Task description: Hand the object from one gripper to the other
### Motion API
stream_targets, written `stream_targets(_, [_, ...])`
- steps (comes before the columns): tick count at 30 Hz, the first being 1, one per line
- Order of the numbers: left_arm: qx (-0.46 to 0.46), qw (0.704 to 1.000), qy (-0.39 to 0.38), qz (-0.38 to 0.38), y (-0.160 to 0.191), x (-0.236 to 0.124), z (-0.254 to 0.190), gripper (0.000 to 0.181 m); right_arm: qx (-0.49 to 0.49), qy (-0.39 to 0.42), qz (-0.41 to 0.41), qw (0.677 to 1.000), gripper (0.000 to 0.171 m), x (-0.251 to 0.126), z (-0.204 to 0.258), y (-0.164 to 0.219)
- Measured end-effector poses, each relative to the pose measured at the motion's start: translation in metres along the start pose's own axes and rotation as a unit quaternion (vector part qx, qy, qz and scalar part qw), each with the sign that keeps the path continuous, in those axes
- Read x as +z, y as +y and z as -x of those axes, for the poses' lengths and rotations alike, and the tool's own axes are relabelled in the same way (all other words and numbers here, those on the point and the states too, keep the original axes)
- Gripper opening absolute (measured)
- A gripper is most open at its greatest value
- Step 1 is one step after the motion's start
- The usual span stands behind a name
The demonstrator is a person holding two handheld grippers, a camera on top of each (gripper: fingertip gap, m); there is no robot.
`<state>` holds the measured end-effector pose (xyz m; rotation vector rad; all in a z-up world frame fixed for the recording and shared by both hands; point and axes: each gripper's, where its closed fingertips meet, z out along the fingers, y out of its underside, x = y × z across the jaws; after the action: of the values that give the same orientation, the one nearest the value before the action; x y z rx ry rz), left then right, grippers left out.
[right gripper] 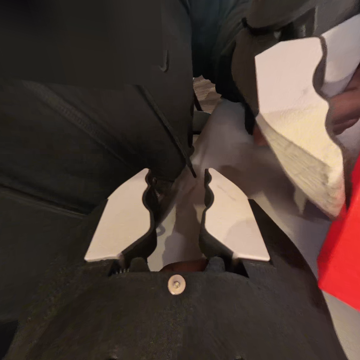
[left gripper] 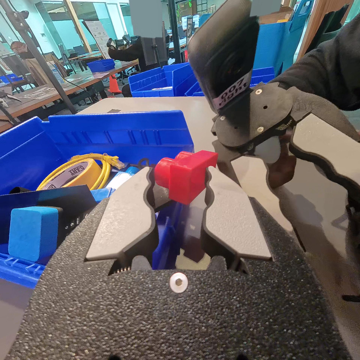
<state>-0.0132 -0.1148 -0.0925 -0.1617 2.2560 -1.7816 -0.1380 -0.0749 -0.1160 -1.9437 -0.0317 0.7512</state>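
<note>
My left gripper [left gripper: 178, 175] pinches a red plastic block [left gripper: 185, 175] between its fingertips, above the edge of a blue bin [left gripper: 116, 132] on the grey worktop [left gripper: 194, 109]. Yellow tape [left gripper: 78, 175], a yellow cable [left gripper: 106, 167] and a blue foam block [left gripper: 33, 232] lie in the bin. My right gripper [left gripper: 253, 171] hovers beside the block, jaws apart.

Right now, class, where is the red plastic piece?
In the left wrist view, the red plastic piece sits between the left tool's fingertips, above the blue bin's right edge, with the right tool just beyond.
</note>
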Motion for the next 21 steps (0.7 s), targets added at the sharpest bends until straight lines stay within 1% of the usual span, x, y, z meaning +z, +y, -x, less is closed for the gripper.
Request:
stream_targets(2, [0.001,1.000,-0.001,0.001,0.000,0.000,0.000,0.049,0.011,-0.005,0.024,1.000,0.052,0.003,-0.001,0.006])
stream_targets(4, [-0.001,1.000,-0.001,0.000,0.000,0.000,0.000,0.049,0.000,-0.011,0.041,0.999,0.051,0.005,0.002,0.010])
stream_targets(7, [-0.002,1.000,0.000,0.000,0.000,0.000,0.000,0.049,0.003,-0.015,0.042,0.999,0.050,0.001,0.002,0.009])
stream_targets(10, [-0.001,1.000,0.001,0.000,0.000,0.000,0.000,0.049,0.024,-0.036,0.025,0.999,0.055,-0.001,0.006,0.005])
stream_targets(15, [0.002,1.000,-0.002,0.001,0.001,0.000,0.001,0.049,0.048,-0.017,0.048,0.998,0.058,0.004,0.001,0.011])
stream_targets(16, [0.003,1.000,-0.003,0.001,0.001,0.000,0.001,0.049,0.051,-0.011,0.061,0.997,0.057,0.005,0.000,0.014])
stream_targets(17, [0.004,1.000,-0.003,0.001,0.001,0.000,0.001,0.049,0.040,0.006,0.091,0.995,0.057,0.006,-0.002,0.024])
stream_targets(19, [0.004,1.000,-0.004,0.001,0.001,0.001,0.001,0.049,0.000,0.028,0.155,0.988,0.056,0.012,-0.001,0.044])
stream_targets(21, [0.004,1.000,-0.005,0.002,0.002,0.001,0.002,0.049,-0.025,0.049,0.169,0.984,0.054,0.016,-0.002,0.046])
